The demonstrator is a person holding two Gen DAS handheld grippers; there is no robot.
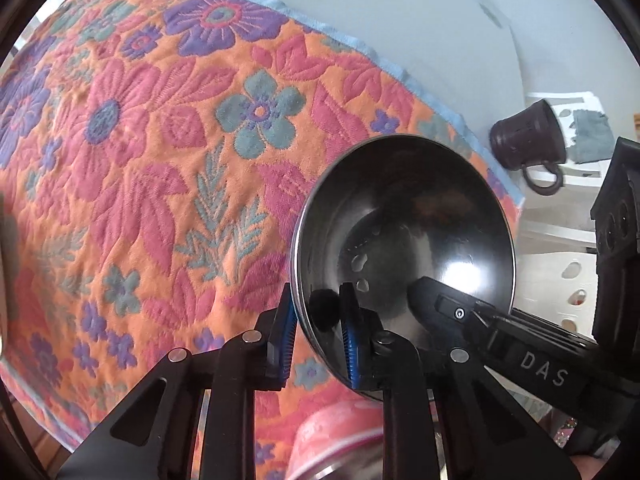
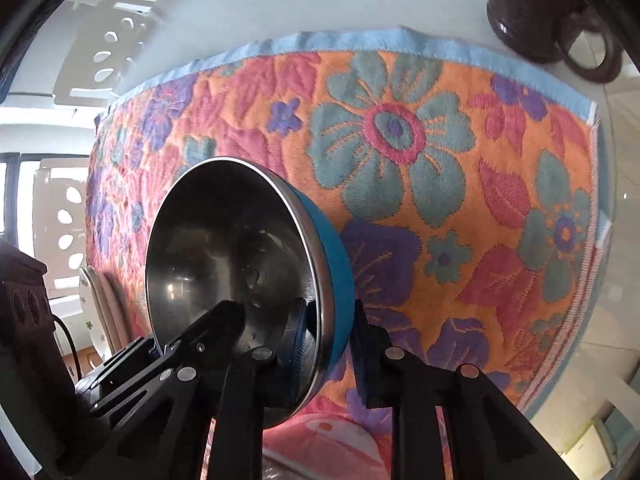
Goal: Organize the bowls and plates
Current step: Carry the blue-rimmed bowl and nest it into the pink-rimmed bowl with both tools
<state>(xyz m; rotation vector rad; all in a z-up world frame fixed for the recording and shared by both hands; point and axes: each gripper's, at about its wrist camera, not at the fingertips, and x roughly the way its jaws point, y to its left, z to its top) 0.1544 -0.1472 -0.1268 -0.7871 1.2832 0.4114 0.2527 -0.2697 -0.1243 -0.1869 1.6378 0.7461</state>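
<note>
A steel bowl (image 1: 404, 236) with a blue outside (image 2: 338, 264) is held tilted above a floral cloth (image 1: 132, 140). My left gripper (image 1: 318, 332) is shut on its rim, one finger inside and one outside. My right gripper (image 2: 330, 332) is shut on the opposite rim in the same way. Each gripper's finger shows inside the bowl in the other's view. A pink bowl (image 1: 332, 440) lies just below, also in the right wrist view (image 2: 320, 440), partly hidden by the fingers.
A dark brown mug (image 1: 528, 140) stands on the white table beyond the cloth, also in the right wrist view (image 2: 540, 12). A white perforated rack (image 1: 560, 240) is at the right. Plates (image 2: 100, 312) stand on edge at the left.
</note>
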